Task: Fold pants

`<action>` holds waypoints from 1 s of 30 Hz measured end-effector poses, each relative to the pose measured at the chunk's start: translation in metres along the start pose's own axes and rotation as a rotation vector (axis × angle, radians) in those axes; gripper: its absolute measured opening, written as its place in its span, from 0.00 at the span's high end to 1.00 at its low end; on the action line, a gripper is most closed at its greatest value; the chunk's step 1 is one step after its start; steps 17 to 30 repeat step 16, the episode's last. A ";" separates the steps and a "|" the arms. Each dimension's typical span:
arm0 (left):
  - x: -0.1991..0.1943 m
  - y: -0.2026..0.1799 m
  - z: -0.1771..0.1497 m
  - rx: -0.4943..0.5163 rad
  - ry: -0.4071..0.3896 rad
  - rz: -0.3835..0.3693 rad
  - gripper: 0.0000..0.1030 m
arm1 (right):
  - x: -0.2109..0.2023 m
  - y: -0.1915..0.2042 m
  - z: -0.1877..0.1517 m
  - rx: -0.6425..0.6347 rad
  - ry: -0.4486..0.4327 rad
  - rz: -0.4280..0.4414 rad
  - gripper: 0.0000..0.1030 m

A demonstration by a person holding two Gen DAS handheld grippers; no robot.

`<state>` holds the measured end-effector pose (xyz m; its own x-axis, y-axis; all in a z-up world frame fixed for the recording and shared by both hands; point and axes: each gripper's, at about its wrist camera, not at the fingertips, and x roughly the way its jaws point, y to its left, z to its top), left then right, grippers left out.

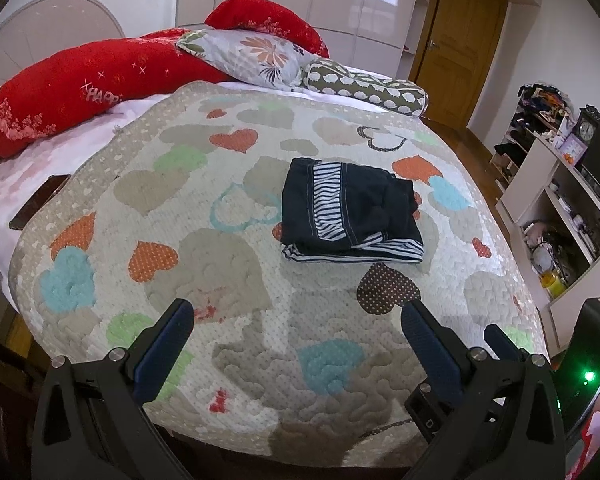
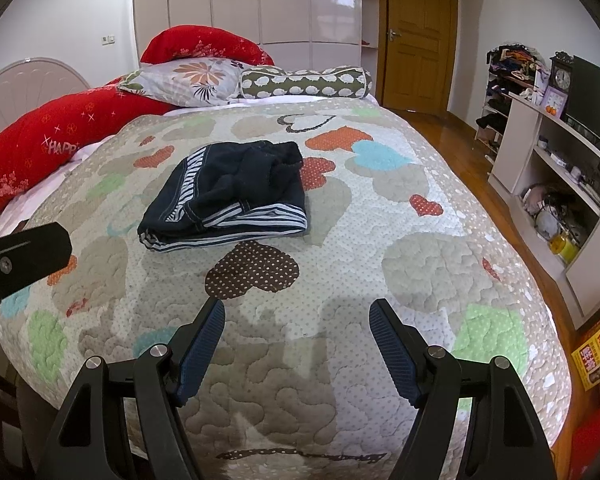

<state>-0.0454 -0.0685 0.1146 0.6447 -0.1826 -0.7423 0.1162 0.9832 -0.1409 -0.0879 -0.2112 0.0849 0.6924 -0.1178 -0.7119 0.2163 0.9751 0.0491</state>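
Dark navy pants with black-and-white striped trim lie folded into a compact stack on the heart-patterned quilt. They also show in the right wrist view, left of centre. My left gripper is open and empty, held above the quilt well short of the pants. My right gripper is open and empty, also back from the pants near the foot of the bed. Part of the left gripper's body shows at the left edge of the right wrist view.
Red pillows, a floral pillow and a spotted bolster lie at the head of the bed. A dark flat object lies on the left sheet. White shelving with a clock and clutter stands right, across a wooden floor.
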 end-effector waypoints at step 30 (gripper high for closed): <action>0.019 -0.005 0.001 0.031 0.019 0.012 0.00 | 0.015 -0.005 -0.003 0.003 0.022 0.018 0.23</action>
